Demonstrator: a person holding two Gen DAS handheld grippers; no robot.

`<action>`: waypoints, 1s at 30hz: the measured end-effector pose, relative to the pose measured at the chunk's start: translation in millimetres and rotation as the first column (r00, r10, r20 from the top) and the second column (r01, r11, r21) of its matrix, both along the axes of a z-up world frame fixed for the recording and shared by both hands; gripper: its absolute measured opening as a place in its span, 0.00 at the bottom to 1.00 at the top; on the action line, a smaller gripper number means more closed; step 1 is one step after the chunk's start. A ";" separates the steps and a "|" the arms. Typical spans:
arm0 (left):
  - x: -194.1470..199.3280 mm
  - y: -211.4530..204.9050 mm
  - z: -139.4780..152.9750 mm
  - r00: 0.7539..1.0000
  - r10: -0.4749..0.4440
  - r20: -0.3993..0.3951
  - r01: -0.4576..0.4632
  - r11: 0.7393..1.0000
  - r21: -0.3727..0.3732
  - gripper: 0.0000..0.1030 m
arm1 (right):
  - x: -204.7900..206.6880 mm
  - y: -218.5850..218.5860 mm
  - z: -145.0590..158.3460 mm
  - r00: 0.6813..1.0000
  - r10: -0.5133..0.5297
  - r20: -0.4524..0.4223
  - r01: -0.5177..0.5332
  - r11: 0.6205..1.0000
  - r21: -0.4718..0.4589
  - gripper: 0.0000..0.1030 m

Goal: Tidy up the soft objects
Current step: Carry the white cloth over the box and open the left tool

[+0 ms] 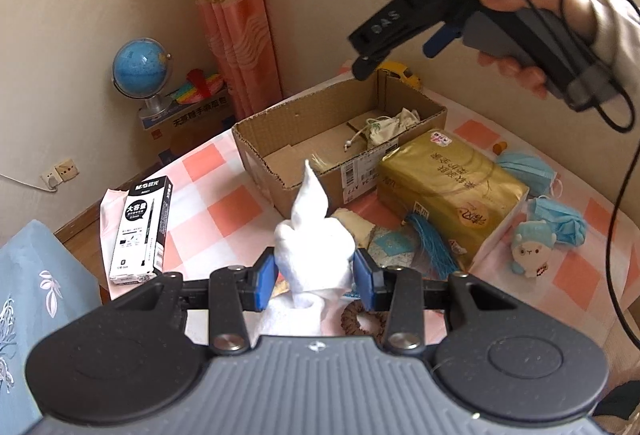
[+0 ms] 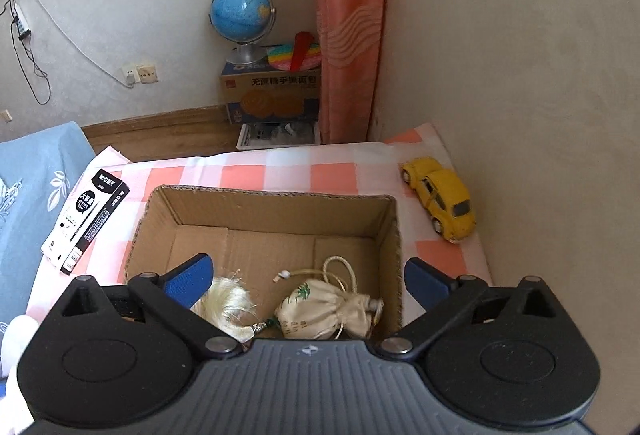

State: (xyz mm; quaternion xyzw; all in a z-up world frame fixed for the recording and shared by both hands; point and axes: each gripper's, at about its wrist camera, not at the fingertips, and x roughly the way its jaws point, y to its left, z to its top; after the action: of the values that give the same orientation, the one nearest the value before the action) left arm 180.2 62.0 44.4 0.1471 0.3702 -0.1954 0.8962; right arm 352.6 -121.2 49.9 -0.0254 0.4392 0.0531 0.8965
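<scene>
My left claw [image 1: 315, 277]: pinched on a white cloth [image 1: 314, 235], held above the table's [image 1: 208, 211] near edge. My right claw [image 2: 308, 285]: spread wide, empty, over the box [image 2: 276, 219]. Pouch [image 2: 324, 309]: inside box, near wall.

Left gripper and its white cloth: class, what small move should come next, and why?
Probably carry the white cloth forward over the cardboard box and let go. The left gripper has its jaws shut on the cloth, the box lies just ahead with only a drawstring pouch and a pale tassel inside, and the right gripper stands open, holding nothing.
</scene>
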 end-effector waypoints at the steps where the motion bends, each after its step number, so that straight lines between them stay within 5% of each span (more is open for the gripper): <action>1: 1.5 -1.2 0.4 1.000 -0.001 -0.002 0.001 1.000 -0.002 0.39 | -3.6 -2.3 0.5 1.000 0.002 0.005 -0.002 1.000 -0.003 1.00; 20: 94.1 -56.7 22.0 1.000 0.000 -0.017 0.001 1.000 0.010 0.39 | -150.1 -48.5 -13.0 0.990 -0.018 0.142 0.011 0.999 0.051 1.00; 30: 149.7 -86.2 -4.8 0.997 0.035 -0.072 -0.031 0.998 0.049 0.39 | -193.1 -75.2 -25.8 0.975 -0.091 0.200 0.088 0.996 0.027 1.00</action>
State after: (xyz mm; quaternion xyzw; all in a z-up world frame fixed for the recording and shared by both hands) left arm 329.9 -24.2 39.5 0.1552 0.4097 -0.1767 0.8814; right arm 159.5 -196.4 24.0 -0.0026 0.3464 0.0138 0.9380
